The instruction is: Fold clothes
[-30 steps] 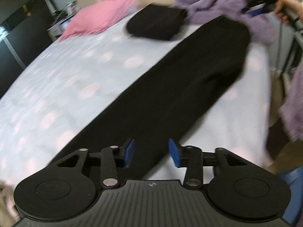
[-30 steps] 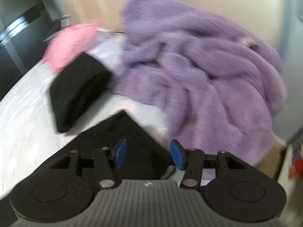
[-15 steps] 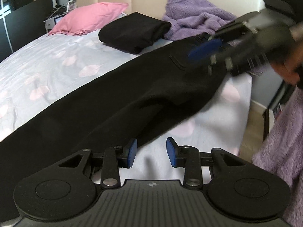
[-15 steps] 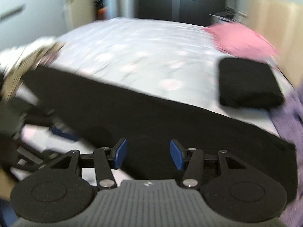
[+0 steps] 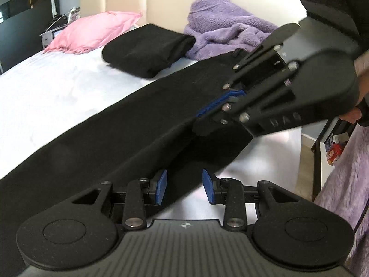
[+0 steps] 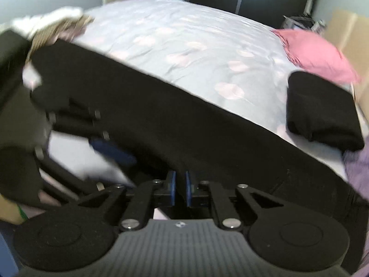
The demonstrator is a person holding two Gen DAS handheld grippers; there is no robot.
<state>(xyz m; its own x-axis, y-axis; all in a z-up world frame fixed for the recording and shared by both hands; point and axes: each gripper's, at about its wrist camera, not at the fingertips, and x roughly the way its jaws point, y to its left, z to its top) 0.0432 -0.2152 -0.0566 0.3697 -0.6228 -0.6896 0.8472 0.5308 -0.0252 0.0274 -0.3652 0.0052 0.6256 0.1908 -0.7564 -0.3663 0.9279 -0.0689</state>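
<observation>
— On the bed point(image 5: 57, 87), where are the black trousers point(image 5: 129, 124)?
— Stretched along its near edge. The right gripper point(image 5: 216, 108) has its fingers clamped on a raised fold of them.
— The left gripper point(image 5: 184, 185)?
— Its fingers stand apart over the trousers' edge, gripping nothing.

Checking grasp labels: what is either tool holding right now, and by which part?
Right tool is shut on the black trousers, pinching the near long edge, toward the end by the purple robe. Left tool is open over the same edge, holding nothing.
</observation>
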